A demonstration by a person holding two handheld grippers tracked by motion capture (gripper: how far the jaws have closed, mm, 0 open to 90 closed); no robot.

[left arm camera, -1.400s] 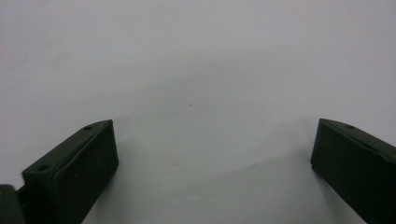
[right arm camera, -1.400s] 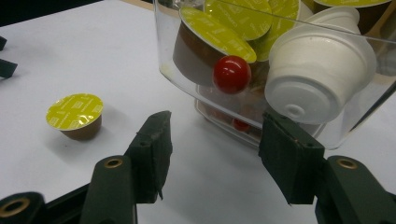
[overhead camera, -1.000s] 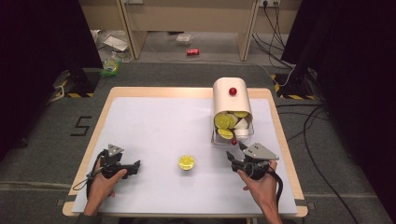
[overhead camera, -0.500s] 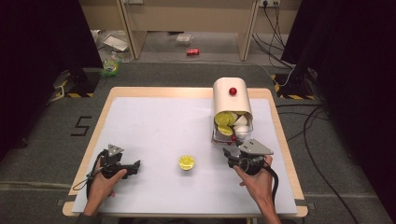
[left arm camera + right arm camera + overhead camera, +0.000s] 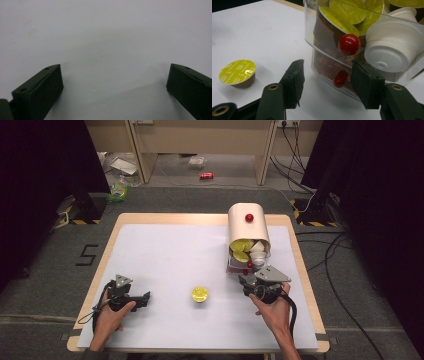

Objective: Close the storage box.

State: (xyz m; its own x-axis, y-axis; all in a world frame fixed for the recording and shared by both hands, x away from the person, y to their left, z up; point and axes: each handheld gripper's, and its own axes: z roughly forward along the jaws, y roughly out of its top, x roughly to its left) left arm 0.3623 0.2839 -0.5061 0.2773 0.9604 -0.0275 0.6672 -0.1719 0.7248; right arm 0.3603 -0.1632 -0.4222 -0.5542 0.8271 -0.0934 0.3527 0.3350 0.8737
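Our right gripper has advanced, jaws apart, to the clear plastic capsule dispenser's lower red-knobbed drawer; the yellow-lidded capsule lies mid-table, left gripper open, idle.

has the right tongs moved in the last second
Yes. The right tongs have gone forward and a little left, closing on the clear drawer of the capsule dispenser, which stands fixed. Their jaws are open.

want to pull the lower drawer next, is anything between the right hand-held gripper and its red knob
Nothing visible. The right hand-held gripper is open with the lower red knob straight ahead between its jaws. The loose yellow capsule sits off to the side.
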